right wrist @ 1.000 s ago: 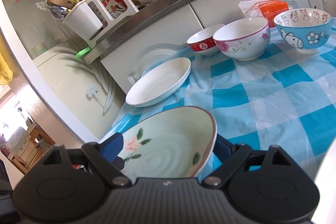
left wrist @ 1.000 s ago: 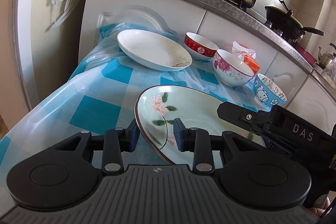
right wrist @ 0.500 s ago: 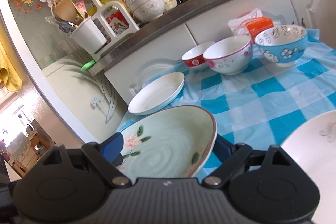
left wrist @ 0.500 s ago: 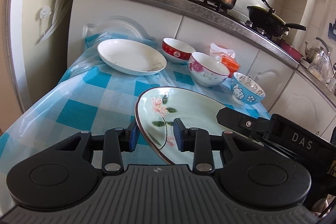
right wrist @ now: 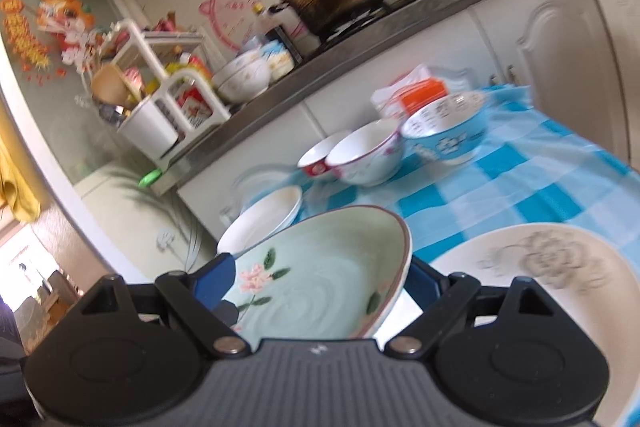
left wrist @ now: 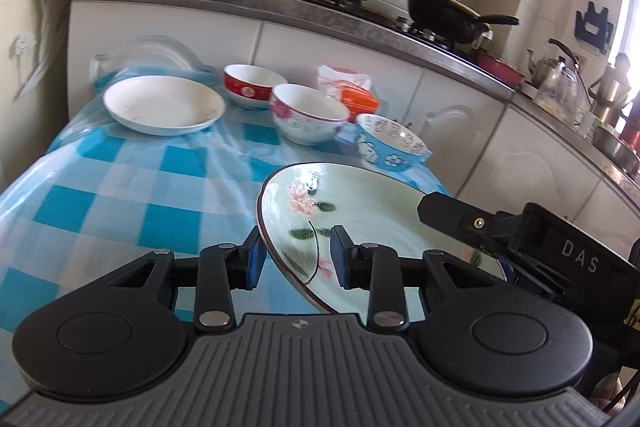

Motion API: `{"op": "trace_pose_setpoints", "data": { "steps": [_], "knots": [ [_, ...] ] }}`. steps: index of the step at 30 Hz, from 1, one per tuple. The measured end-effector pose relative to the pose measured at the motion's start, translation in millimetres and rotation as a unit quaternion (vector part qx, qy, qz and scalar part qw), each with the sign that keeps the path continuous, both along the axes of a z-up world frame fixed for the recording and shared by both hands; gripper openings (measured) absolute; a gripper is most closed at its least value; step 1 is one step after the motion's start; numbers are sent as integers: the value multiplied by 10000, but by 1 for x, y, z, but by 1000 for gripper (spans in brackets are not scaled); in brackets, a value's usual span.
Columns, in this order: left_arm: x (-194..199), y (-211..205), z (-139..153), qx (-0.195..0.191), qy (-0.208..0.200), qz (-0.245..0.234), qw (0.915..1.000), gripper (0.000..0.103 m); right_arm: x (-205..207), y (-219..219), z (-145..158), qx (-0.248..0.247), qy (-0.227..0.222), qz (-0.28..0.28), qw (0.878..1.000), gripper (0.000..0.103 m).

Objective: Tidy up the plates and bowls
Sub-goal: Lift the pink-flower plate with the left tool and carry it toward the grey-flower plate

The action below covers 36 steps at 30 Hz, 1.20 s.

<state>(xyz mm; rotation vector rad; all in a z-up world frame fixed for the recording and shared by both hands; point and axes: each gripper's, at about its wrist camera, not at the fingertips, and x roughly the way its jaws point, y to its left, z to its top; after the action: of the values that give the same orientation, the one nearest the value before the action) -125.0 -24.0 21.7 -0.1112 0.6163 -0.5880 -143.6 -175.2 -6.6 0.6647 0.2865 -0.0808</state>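
My left tongs (left wrist: 297,259) and right tongs (right wrist: 316,281) both clench the green floral plate (left wrist: 360,223), steadying it level above the desk (left wrist: 120,195).

Two wrist views, close over the table (left wrist: 120,195), angled downward.
Both face the counter (right wrist: 400,23); shared: green plate (left wrist: 360,203), bowl row (right wrist: 372,155).
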Motion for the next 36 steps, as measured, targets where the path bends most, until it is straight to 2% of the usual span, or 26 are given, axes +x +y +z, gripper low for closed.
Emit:
{"op": "trace_pose_setpoints", "data": {
  "steps": [9, 14, 23, 32, 34, 36],
  "knots": [
    [-20, -49, -11, 154, 36, -488, 9987, 37, -48, -33, -12, 2, -26, -605, 9982, 90],
    [-24, -68, -21, 310, 32, -547, 9980, 37, -59, -40, -22, -126, 27, -760, 9970, 90],
    [-31, -85, -32, 573, -48, -553, 9968, 36, -67, -49, -39, -44, 103, -751, 9971, 89],
    [-33, -91, -40, 698, 6, -620, 9956, 37, -71, -53, -48, -195, 239, -827, 9961, 89],
    [-33, -92, -41, 720, -39, -613, 9955, 37, -72, -54, -50, -195, 259, -878, 9956, 90],
    [-39, -92, -37, 680, -281, -660, 9951, 36, -73, -54, -49, -230, 218, -882, 9956, 90]
  ]
}}
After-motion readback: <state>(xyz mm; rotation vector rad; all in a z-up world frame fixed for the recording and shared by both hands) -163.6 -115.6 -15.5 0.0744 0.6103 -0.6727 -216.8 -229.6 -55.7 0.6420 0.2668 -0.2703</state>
